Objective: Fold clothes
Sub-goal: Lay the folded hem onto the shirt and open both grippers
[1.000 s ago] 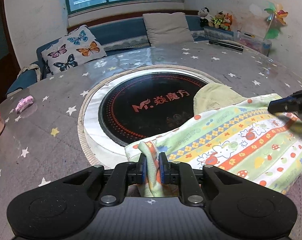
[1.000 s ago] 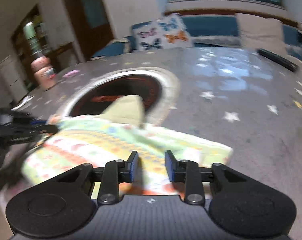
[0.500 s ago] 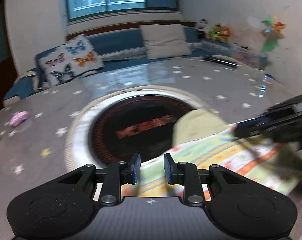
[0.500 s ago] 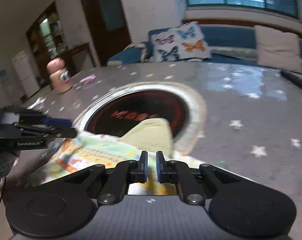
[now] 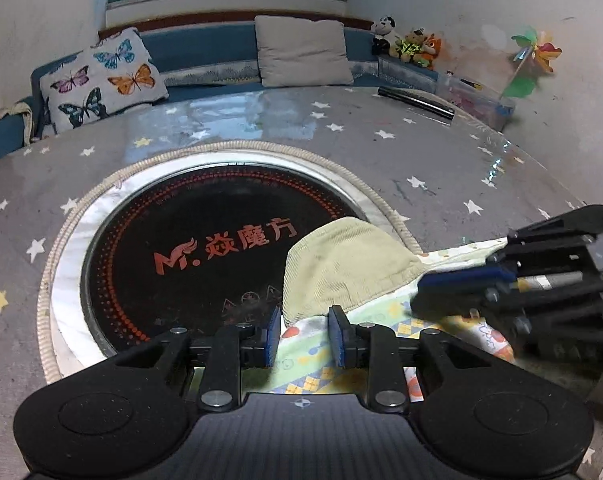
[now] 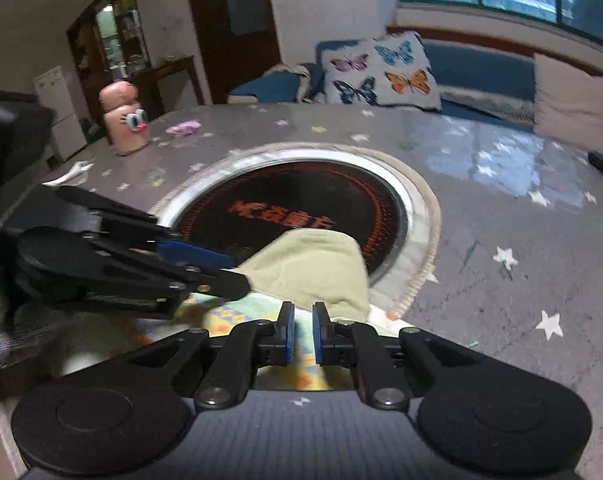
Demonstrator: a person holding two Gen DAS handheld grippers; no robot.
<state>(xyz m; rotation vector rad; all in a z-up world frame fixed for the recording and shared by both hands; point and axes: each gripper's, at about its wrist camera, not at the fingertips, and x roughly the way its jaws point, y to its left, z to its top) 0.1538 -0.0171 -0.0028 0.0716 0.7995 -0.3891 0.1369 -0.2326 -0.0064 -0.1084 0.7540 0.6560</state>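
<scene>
Left gripper [image 5: 304, 335] spread, empty — poised over printed garment [image 5: 321, 364]; right gripper [image 6: 300, 333] nearly closed, grip unclear — likely readying a fold.

The right tongs [image 6: 300, 334] hover nearly closed over the patterned garment [image 6: 237, 312] (its pale green cuff [image 6: 317, 272] overlaps the black cooktop [image 6: 301, 208]), left tongs [image 6: 205, 266] alongside on the starred tabletop [image 6: 521, 240].

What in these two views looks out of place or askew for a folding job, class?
The garment lies partly over the black cooktop sunk in the table: its green cuff drapes across the glass and rim, not on flat tabletop. Nothing looks spilled or damaged.
</scene>
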